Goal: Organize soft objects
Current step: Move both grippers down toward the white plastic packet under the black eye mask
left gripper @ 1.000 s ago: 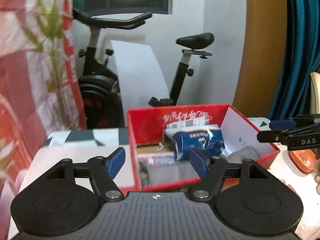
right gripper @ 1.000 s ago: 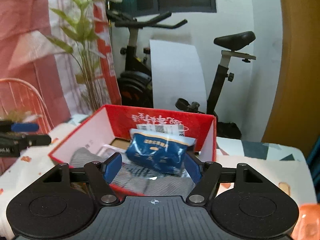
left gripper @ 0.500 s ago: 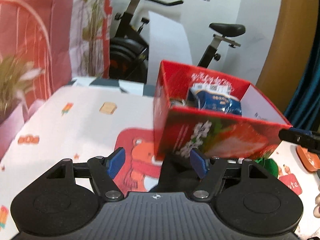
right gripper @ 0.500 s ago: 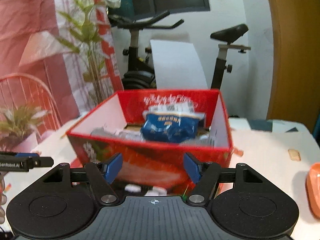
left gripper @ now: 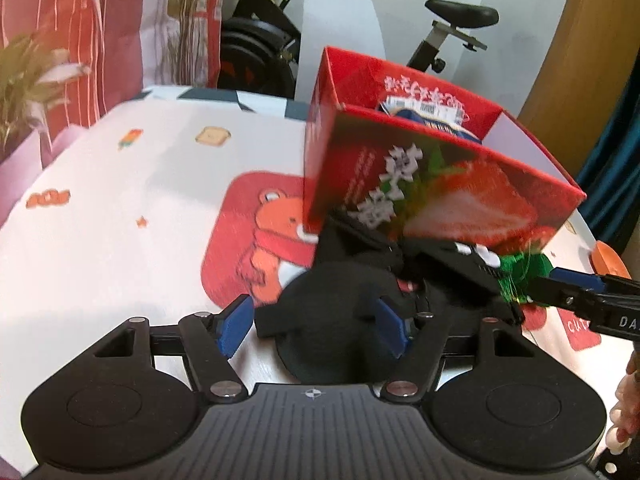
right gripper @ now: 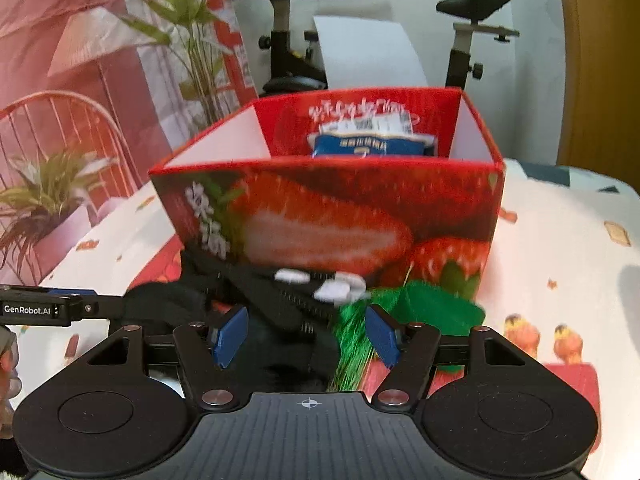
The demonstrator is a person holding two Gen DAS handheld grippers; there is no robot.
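Note:
A red strawberry-print box (left gripper: 432,184) stands on the table and holds a blue tissue pack (right gripper: 372,146). It also shows in the right wrist view (right gripper: 332,216). A black soft item with straps (left gripper: 344,312) lies in front of the box, beside a green tinsel piece (right gripper: 416,304). My left gripper (left gripper: 312,324) is open, low over the black item, fingers on either side of it. My right gripper (right gripper: 306,336) is open, low over the black item (right gripper: 276,304) and the green piece. Its tip (left gripper: 576,292) shows at the right of the left wrist view.
The table has a white cloth with cartoon prints (left gripper: 120,208) and a red bear mat (left gripper: 256,240). An exercise bike (right gripper: 296,40) and a white board stand behind. A potted plant (right gripper: 44,200) is at the left. An orange object (left gripper: 608,260) lies at the right edge.
Both grippers have pulled back from over the box and dropped low in front of it. The black item and green piece have come into view between the fingers. Both stayed open.

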